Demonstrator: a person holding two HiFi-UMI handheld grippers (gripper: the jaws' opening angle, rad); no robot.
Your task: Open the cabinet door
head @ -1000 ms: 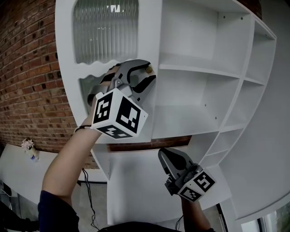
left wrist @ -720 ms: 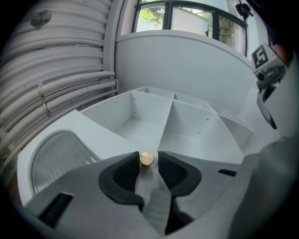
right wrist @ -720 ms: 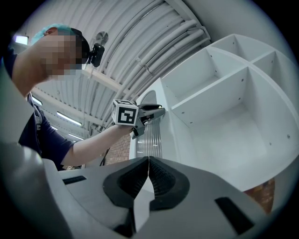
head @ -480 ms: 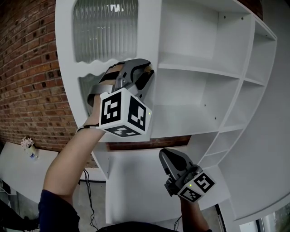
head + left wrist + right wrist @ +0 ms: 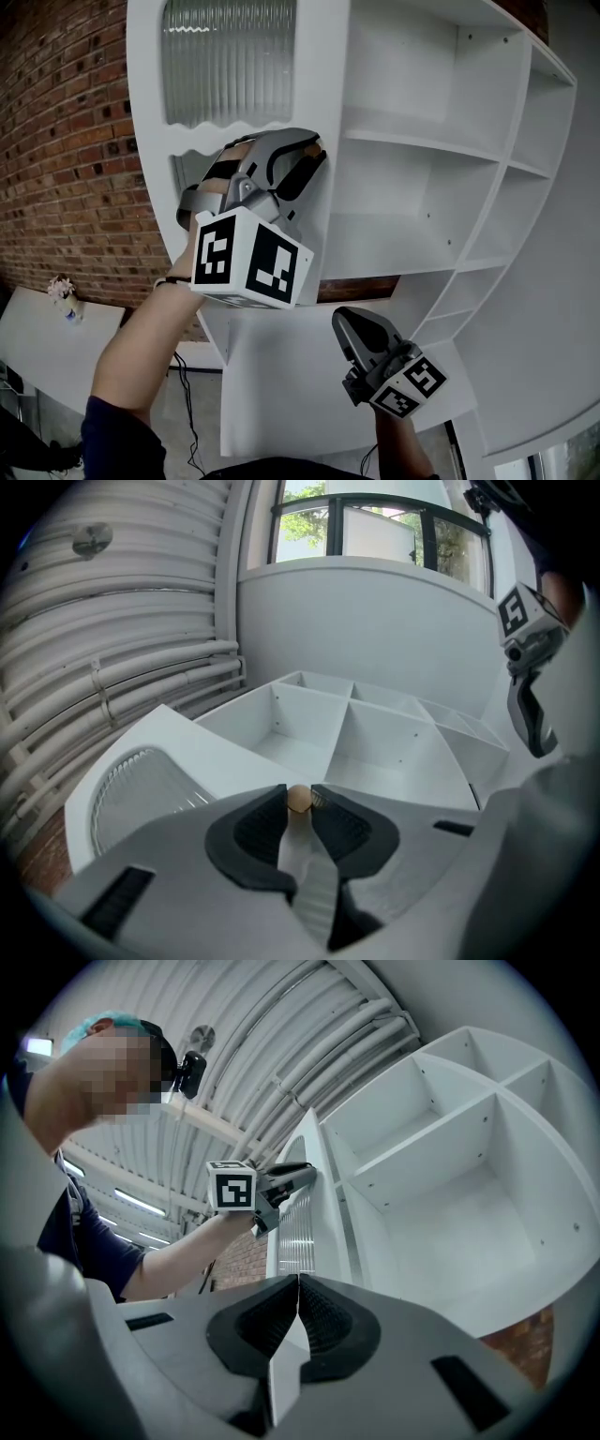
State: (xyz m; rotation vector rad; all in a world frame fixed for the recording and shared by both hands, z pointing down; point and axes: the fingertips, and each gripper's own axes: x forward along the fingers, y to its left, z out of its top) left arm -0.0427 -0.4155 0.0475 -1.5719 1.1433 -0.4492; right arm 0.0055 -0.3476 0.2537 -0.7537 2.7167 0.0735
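Note:
The white cabinet door (image 5: 323,75) has a ribbed glass panel (image 5: 230,61) and a small round tan knob (image 5: 298,799) near its edge. My left gripper (image 5: 314,150) is raised to that knob, and its jaws are closing with the knob pinched between the fingertips (image 5: 281,803). In the right gripper view the door (image 5: 314,1194) shows edge-on, standing out from the cabinet front, with the left gripper (image 5: 292,1177) at it. My right gripper (image 5: 343,321) hangs lower, in front of the cabinet's base, shut with nothing in it.
Open white shelf compartments (image 5: 422,141) fill the cabinet to the right of the door. A red brick wall (image 5: 66,150) runs along the left. A white table with a small flower pot (image 5: 62,300) stands low at the left. Windows (image 5: 375,527) show behind.
The left jaws stood wide around the knob one second ago and have since closed onto it. Door and left gripper have shifted slightly rightward in the head view. The right gripper has kept still.

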